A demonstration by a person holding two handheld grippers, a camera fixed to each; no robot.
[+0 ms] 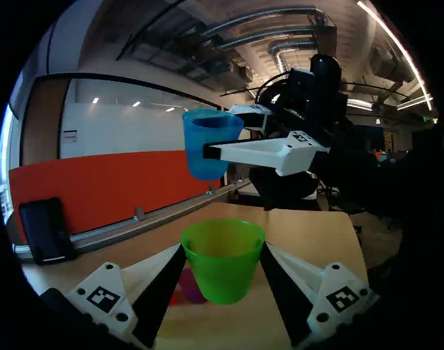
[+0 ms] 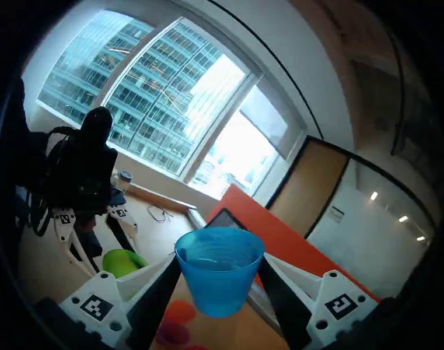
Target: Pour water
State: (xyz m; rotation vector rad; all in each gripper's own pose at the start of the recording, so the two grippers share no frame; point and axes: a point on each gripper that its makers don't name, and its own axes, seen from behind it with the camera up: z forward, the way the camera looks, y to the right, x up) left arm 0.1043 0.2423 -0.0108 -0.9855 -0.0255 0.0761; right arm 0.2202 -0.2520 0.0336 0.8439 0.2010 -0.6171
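In the left gripper view my left gripper (image 1: 223,265) is shut on a green cup (image 1: 223,265), held upright just above the wooden table (image 1: 315,233). Higher up and farther off, the right gripper (image 1: 213,140) holds a blue cup (image 1: 205,143), slightly tilted. In the right gripper view my right gripper (image 2: 219,277) is shut on the blue cup (image 2: 219,277), which has water in it. Down to the left there, the left gripper (image 2: 96,233) carries the green cup (image 2: 121,262) lower than the blue one.
A black phone (image 1: 45,230) leans against the orange partition (image 1: 105,186) at the table's back left. Pink and red discs (image 1: 186,289) lie on the table under the green cup. The table's far edge lies to the right; large windows (image 2: 163,116) stand behind.
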